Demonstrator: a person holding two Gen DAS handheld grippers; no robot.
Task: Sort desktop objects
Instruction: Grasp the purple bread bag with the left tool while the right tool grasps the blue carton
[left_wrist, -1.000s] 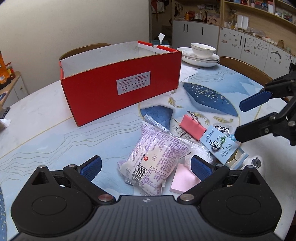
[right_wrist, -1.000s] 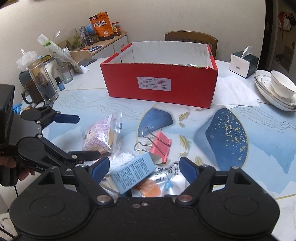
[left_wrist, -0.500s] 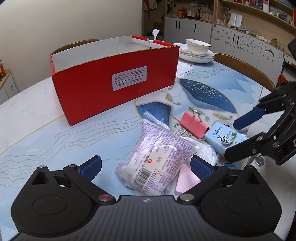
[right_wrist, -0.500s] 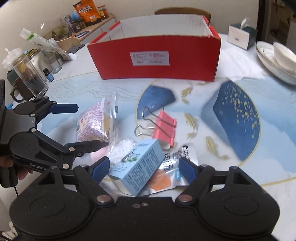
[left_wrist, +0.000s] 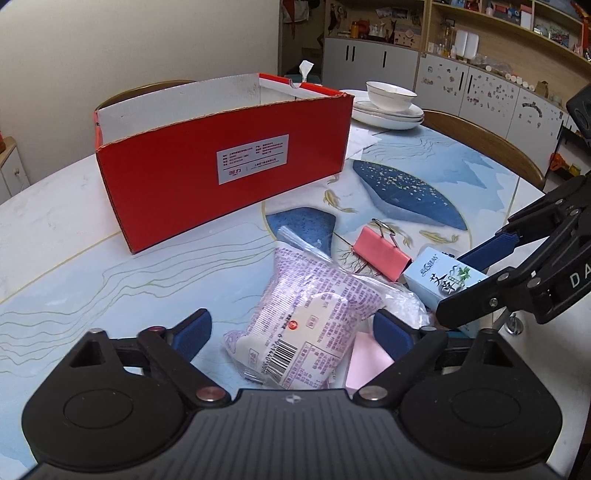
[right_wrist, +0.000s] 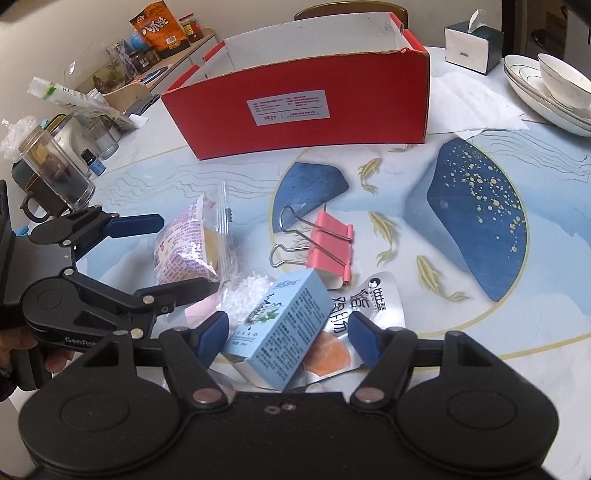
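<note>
Low, both tongs (left_wrist: 291, 330) (right_wrist: 289, 330) spread, straddling packets

We see a matt red cardboard box (left_wrist: 221, 173), a crinkly glossy plastic snack bag (left_wrist: 306, 325), a shiny foil pouch (right_wrist: 354, 317), glazed white bowl (left_wrist: 390, 96)

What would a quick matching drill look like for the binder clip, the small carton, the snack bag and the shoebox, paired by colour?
Things:
1. binder clip
2. small carton
3. snack bag
4. shoebox

Colours:
A. red outside
B. light blue
C. pink
D. purple print

Pairs: 1-C, 2-B, 3-D, 4-A
</note>
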